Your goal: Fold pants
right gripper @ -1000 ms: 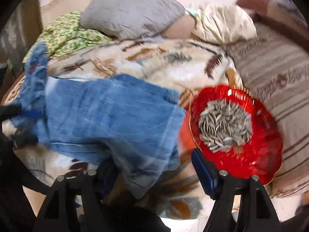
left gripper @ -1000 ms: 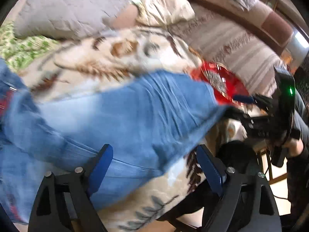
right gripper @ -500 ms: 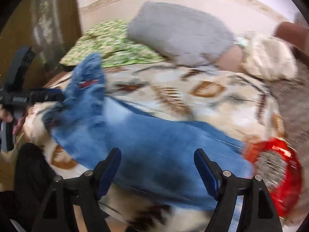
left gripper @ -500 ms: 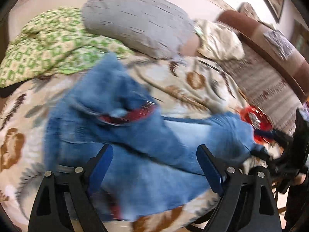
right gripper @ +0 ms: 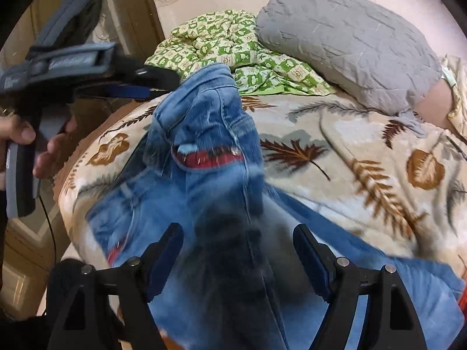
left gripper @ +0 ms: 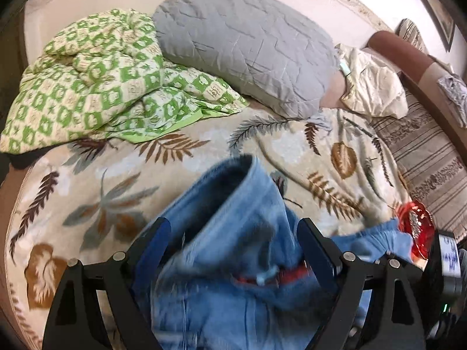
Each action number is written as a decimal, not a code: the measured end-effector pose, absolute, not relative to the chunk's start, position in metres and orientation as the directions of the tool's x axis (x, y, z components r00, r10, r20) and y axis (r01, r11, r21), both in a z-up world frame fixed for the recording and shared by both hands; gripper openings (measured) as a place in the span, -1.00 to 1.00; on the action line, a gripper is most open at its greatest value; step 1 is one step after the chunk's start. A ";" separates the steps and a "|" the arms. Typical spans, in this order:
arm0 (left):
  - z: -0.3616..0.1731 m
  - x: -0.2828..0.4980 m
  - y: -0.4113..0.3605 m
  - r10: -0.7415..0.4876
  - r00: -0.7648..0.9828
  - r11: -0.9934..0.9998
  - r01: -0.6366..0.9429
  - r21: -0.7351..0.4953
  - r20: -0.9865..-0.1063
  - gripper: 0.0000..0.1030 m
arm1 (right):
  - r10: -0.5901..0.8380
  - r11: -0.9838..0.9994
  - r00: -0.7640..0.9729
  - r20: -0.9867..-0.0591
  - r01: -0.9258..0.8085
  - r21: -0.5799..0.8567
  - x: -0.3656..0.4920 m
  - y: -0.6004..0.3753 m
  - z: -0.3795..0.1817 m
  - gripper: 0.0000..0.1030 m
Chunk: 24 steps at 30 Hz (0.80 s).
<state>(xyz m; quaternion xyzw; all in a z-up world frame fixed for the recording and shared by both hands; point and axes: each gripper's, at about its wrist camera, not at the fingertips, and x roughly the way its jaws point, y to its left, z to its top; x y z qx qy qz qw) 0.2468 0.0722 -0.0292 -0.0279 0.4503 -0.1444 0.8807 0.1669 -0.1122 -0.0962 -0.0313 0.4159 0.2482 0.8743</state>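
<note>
1. Nowhere is any writing readable; a label on the left gripper [right gripper: 128, 90] is blurred.
2. Leftmost, that gripper reaches to the raised waist end of the pants [right gripper: 210, 151]; whether its fingers clamp the denim cannot be told.
3. Faded blue denim with red trim, the pants lie bunched on the leaf-printed blanket [right gripper: 350, 151], long axis running from upper left toward lower right.
4. Nearer, the right gripper [right gripper: 238, 256] has its jaws apart, denim between them.
5. Behind sit a green checked quilt [right gripper: 233, 43] and a grey quilted pillow [right gripper: 350, 38].
</note>
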 end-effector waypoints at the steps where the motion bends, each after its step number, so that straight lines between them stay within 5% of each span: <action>1: -0.032 0.255 0.069 -0.278 0.544 0.957 0.231 -0.176 -0.792 0.72 | 0.404 0.877 0.527 -0.748 -0.457 0.151 0.174 -0.107 -0.099 0.56; 3: -0.041 0.269 0.061 -0.271 0.524 0.957 0.236 -0.168 -0.808 0.72 | 0.403 0.877 0.508 -0.761 -0.452 0.163 0.188 -0.099 -0.107 0.54; 4: -0.045 0.273 0.058 -0.274 0.507 0.955 0.246 -0.168 -0.817 0.67 | 0.407 0.877 0.495 -0.767 -0.448 0.175 0.194 -0.097 -0.111 0.16; 5: -0.049 0.274 0.056 -0.294 0.492 0.947 0.269 -0.177 -0.820 -0.16 | 0.408 0.876 0.487 -0.772 -0.447 0.180 0.199 -0.095 -0.114 -0.22; 6: -0.053 0.275 0.056 -0.324 0.459 0.934 0.293 -0.203 -0.827 -0.72 | 0.411 0.871 0.470 -0.781 -0.456 0.184 0.202 -0.091 -0.118 -0.65; 16: -0.025 0.155 0.125 -0.445 0.516 0.894 0.308 -0.327 -0.732 -0.68 | 0.492 0.778 0.506 -0.709 -0.620 0.097 0.131 -0.072 -0.092 -0.79; 24: -0.125 0.094 0.172 -0.428 0.412 0.900 0.119 -0.419 -0.804 -0.51 | 0.436 0.743 0.426 -0.793 -0.667 0.050 0.088 -0.038 -0.151 -0.67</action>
